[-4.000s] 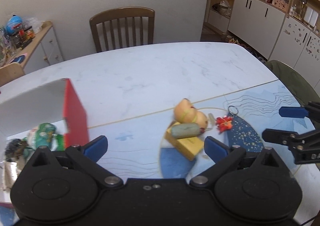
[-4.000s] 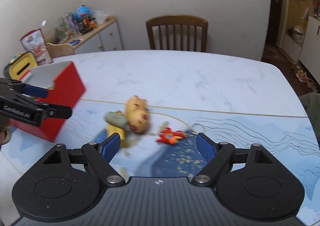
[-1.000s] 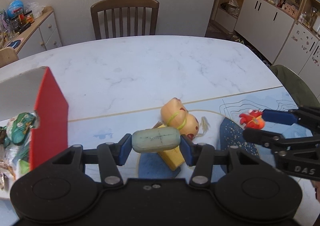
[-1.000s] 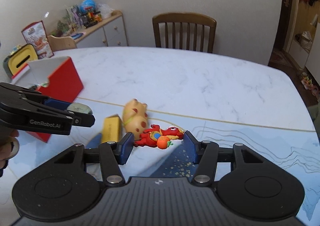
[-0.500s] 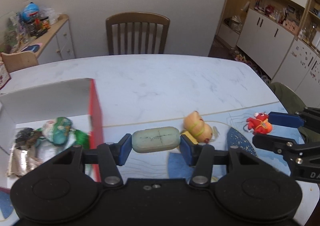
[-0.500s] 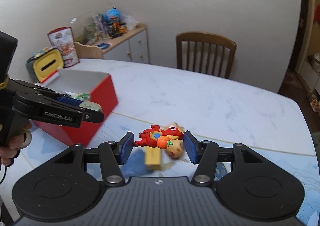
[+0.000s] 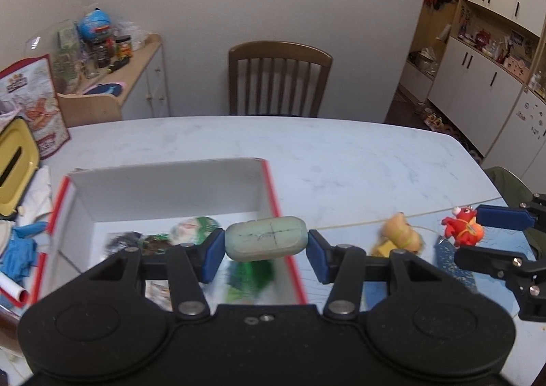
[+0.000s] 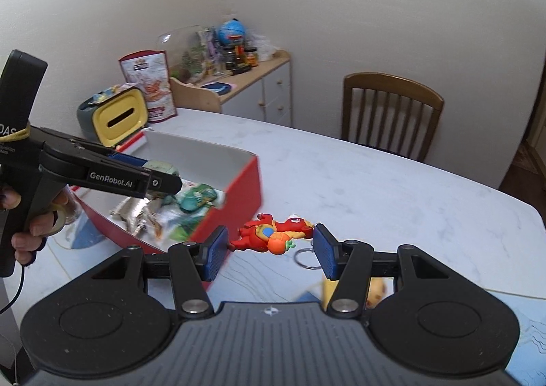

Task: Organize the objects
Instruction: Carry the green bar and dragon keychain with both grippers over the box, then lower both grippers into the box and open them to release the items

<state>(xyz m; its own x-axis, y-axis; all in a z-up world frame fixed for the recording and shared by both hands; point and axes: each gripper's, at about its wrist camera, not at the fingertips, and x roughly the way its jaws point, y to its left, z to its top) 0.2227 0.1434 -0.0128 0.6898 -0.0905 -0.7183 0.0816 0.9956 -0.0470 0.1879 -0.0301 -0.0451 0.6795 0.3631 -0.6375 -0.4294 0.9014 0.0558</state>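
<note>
Two items are in carry. Left claw (image 7: 265, 251) pinches a pale green oblong block (image 7: 265, 240) end to end, held over the near corner of the red-walled box (image 7: 273, 188); it looks rigid, smooth and light, and the crack-like marks on its face suggest moderate pressure only. Right claw (image 8: 269, 249) pinches a red rubbery figure keychain (image 8: 271, 234) across its body, beside the box, ring (image 8: 306, 259) dangling below. Judged soft, light, grippy; hold the torso, not the limbs. A yellow block and plush toy (image 7: 401, 236) remain on the table (image 7: 341, 154).
</note>
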